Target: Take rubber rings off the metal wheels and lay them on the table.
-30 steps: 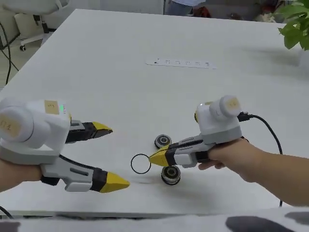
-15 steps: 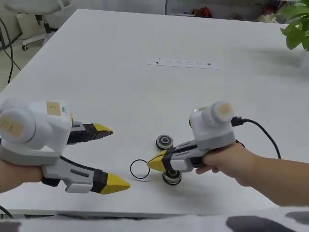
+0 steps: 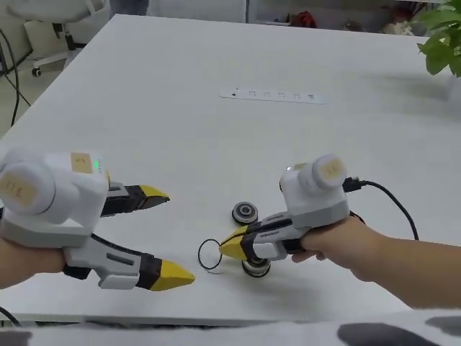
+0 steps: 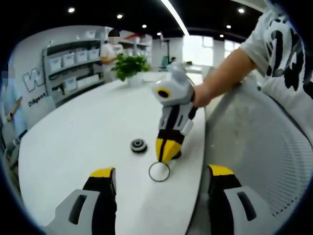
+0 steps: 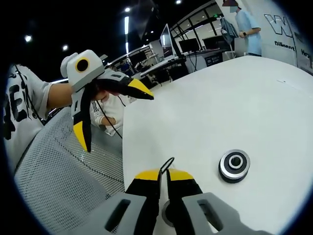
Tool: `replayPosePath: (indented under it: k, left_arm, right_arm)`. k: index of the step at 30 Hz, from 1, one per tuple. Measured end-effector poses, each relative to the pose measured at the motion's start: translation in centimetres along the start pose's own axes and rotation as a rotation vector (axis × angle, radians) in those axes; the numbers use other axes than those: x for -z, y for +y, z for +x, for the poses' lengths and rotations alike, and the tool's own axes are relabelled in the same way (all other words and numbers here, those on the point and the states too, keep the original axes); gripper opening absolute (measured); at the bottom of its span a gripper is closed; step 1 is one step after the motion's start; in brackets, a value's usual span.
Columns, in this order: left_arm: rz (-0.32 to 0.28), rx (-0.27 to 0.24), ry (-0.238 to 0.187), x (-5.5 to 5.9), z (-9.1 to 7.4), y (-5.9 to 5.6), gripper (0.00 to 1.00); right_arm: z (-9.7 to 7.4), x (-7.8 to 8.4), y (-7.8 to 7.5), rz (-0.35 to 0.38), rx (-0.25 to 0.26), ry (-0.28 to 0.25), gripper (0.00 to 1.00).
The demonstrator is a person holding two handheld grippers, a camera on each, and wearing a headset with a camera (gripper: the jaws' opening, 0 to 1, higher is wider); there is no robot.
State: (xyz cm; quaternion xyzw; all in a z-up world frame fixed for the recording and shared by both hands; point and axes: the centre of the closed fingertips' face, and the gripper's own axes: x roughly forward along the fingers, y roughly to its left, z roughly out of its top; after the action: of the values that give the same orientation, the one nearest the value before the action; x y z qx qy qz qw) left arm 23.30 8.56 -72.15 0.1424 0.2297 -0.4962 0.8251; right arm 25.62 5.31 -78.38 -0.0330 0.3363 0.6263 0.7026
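The right gripper point(image 3: 232, 246) is pinching one edge of a black rubber ring point(image 4: 159, 181) between its closed yellow tips. The loop is sticking out ahead of them, low at the white table point(image 3: 216, 130), though whether it is touching the top is unclear, and a metal wheel point(image 3: 256, 267) is sitting under the gripper's body. A second wheel point(image 3: 245, 213) is lying just beyond, apart from both, while the left gripper point(image 3: 167, 233) is hovering left of the ring with its jaws spread wide, gripping nothing.
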Motion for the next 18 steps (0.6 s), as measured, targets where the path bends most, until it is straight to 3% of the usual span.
replayPosePath:
  k: [18]
  left_arm:
    - [0.007,0.005,0.002,-0.1,0.0,-0.1,0.77]
  right_arm:
    - [-1.2,-0.8,0.1,-0.022,0.011,-0.035,0.14]
